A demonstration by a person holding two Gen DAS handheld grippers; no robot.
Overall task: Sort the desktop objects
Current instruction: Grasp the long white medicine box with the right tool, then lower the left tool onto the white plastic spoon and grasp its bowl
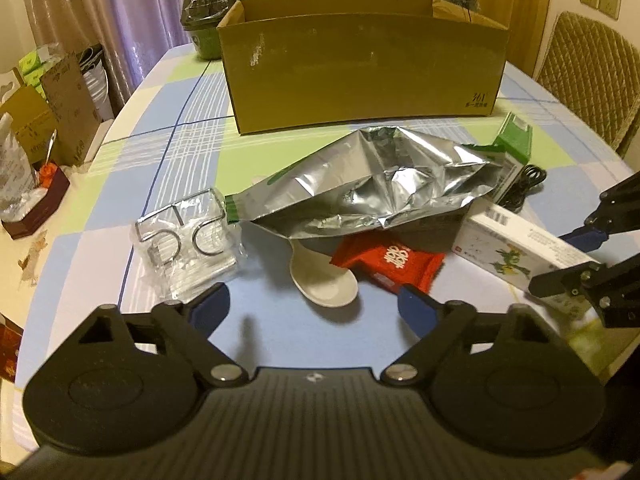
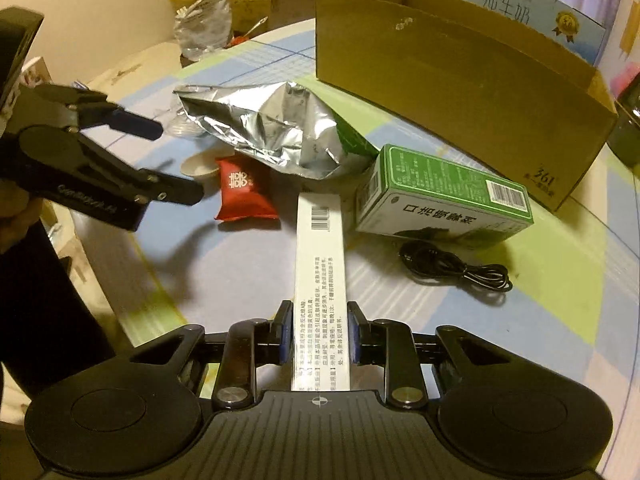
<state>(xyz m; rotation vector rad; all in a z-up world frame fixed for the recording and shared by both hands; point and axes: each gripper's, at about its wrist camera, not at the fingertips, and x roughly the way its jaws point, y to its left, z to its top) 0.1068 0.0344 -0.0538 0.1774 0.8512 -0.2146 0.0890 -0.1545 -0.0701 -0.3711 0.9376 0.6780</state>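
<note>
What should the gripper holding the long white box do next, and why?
Probably lift it toward the cardboard box. The right hand-held gripper is already shut on the long white box, and the cardboard box stands open just behind the clutter.

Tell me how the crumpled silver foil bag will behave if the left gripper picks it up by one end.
The foil bag looks creased and mostly empty, so it will probably flop and sag rather than hold its shape. Its shiny film may slip between the pads. It overlaps the white spoon, so lifting it could nudge that.
</note>
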